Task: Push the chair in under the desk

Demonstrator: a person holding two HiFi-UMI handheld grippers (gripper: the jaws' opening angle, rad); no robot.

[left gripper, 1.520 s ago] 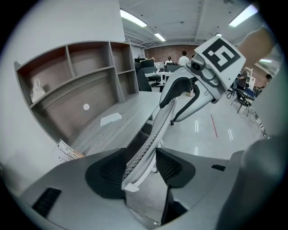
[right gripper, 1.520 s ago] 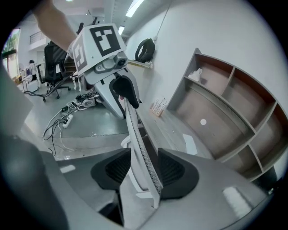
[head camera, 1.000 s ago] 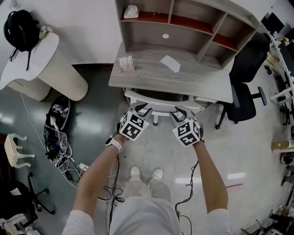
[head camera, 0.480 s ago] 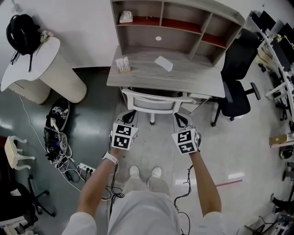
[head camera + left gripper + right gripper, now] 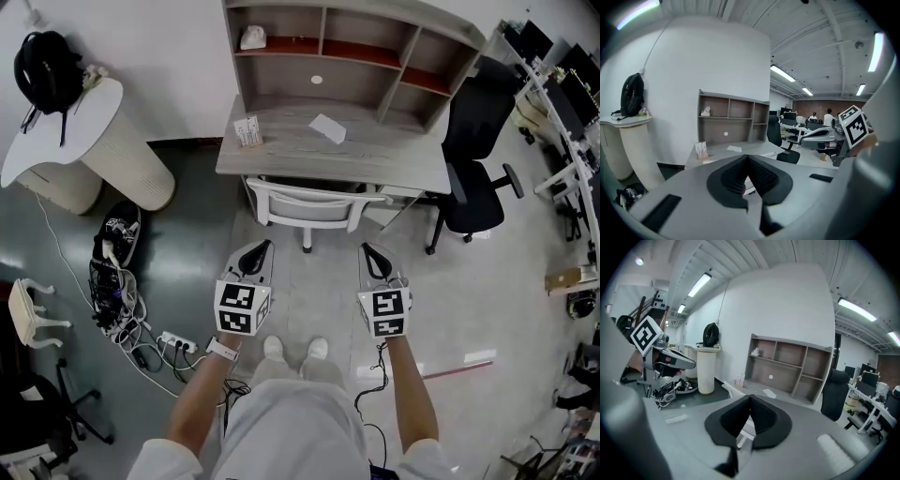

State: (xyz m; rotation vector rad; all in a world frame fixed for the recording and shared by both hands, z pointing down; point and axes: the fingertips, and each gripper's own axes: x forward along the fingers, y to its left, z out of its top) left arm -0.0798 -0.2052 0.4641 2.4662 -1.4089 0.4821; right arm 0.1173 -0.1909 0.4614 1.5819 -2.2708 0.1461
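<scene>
Left claw (image 5: 255,250) pressed together, pads meeting with nothing between them, held out over the pale floor (image 5: 314,281) and aimed toward the table (image 5: 281,157). Right claw (image 5: 374,256) alongside, well apart from the left, likewise pressed shut and empty, pointing the same way. A marker cube on the back of each, bare forearms behind, and a pair of white shoes (image 5: 274,349) on the floor between and below them.

Ahead of both claws, clear of them, a white chair (image 5: 309,204) tucked in at the table's near edge: backrest just outside that edge, seat hidden beneath the top.

On the grey wood table, a small card box (image 5: 248,131) standing near the left edge and a white slip of paper (image 5: 327,128) lying toward the middle. Along the far edge, an open shelf unit (image 5: 375,80) with several compartments.

Off the table's right edge, a black office chair (image 5: 473,159). To the left, a round white stand (image 5: 122,150) with a black backpack (image 5: 47,67) on top, and a tangle of cables (image 5: 122,305) on the dark floor beside it.
</scene>
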